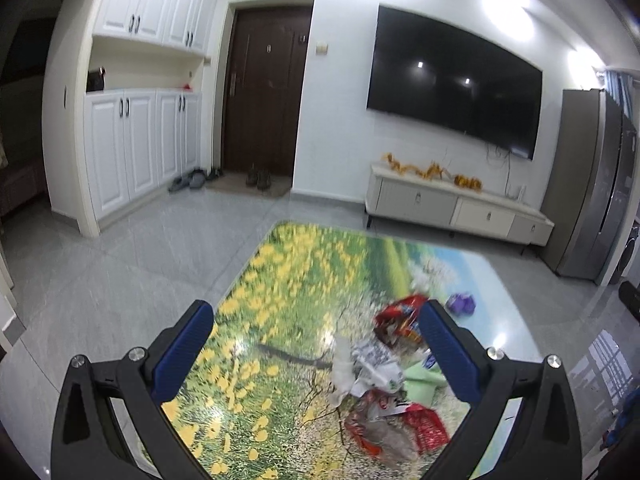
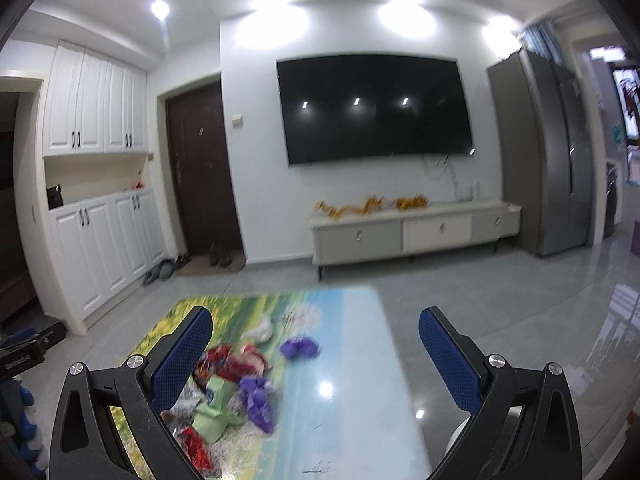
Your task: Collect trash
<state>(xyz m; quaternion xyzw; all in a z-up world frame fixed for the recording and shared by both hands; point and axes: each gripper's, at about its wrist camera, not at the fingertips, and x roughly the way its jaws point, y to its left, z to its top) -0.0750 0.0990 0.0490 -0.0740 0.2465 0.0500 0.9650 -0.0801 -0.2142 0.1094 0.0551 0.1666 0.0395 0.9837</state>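
Observation:
A heap of crumpled wrappers lies on a low table [image 1: 280,280] printed with a flower landscape. In the left wrist view I see a red wrapper [image 1: 400,316], white crumpled paper [image 1: 360,364], a green sheet [image 1: 420,380], another red wrapper [image 1: 424,428] and a purple one [image 1: 462,303]. My left gripper [image 1: 316,312] hovers open above the table, left of the heap. In the right wrist view the same table [image 2: 352,360] carries the red wrappers [image 2: 232,360], a green sheet [image 2: 218,404] and purple wrappers [image 2: 300,347]. My right gripper [image 2: 316,320] is open and holds nothing.
A TV [image 2: 374,108] hangs on the wall over a low white cabinet [image 2: 412,230]. A grey fridge [image 2: 548,152] stands at the right, a dark door [image 2: 200,168] and white cupboards [image 2: 100,184] at the left. Shoes [image 1: 192,178] lie by the door on grey tile floor [image 1: 120,280].

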